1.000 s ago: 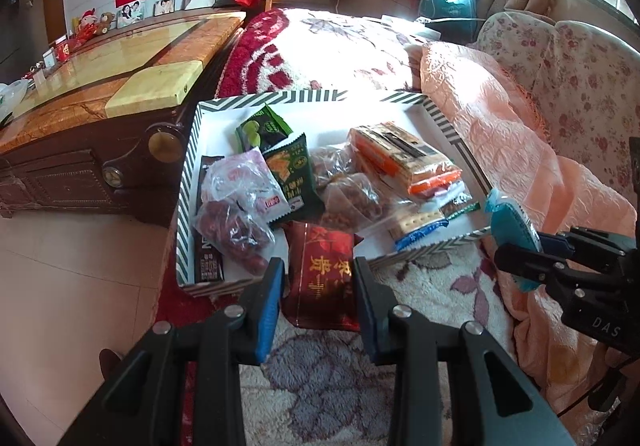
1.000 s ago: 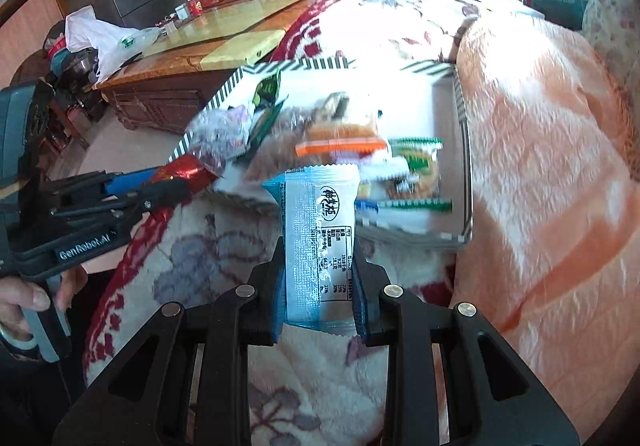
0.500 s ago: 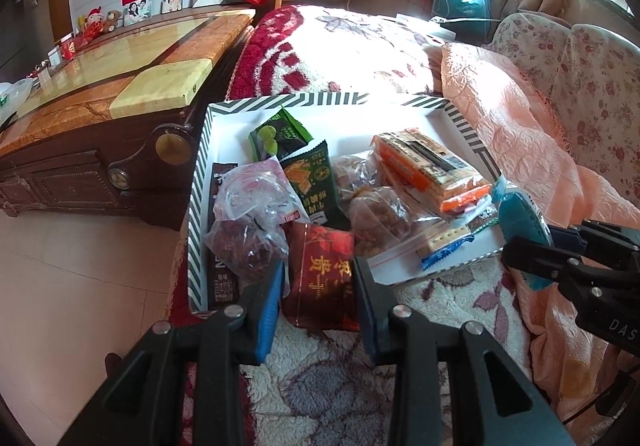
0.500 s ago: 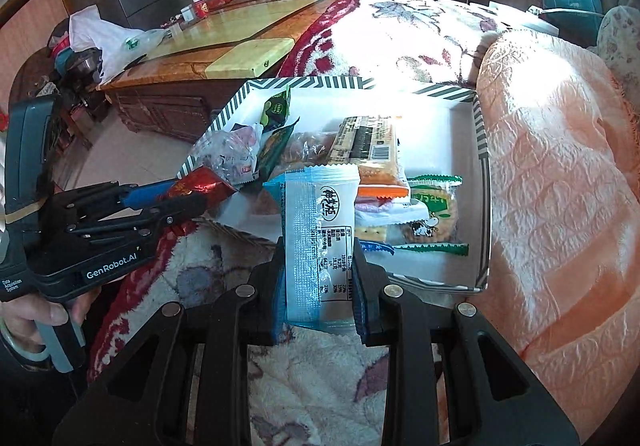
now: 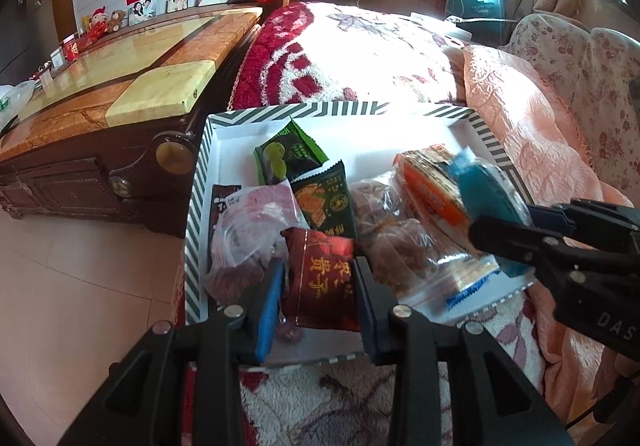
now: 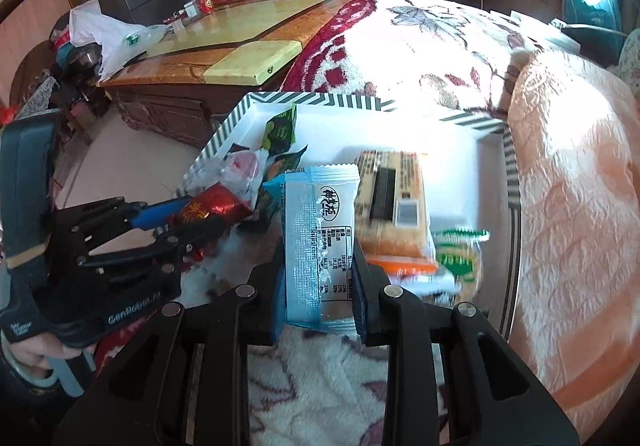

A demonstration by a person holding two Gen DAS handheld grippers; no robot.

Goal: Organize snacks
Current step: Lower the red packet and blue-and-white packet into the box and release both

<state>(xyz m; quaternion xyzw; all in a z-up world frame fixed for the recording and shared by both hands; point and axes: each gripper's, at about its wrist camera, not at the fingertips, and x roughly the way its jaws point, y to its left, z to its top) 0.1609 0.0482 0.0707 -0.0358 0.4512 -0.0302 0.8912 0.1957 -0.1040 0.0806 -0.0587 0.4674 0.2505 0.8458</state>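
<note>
Over the near edge of the striped tray, both grippers carrying snacks. Left gripper clenching a dark red packet, long axis running away along the fingers, far end already hanging above the tray's near-left corner beside the bagged red snacks. Right gripper clamping a light blue packet upright between its fingers, long axis likewise pointing far, top end reaching over the near middle of the tray, just in front of the orange cracker pack. Probably heading for release into the tray. Free white floor lying mostly at the far right, so the right gripper being the nearer one to open space; the left packet sitting above an already crowded corner, likely landing on other bags.
</note>
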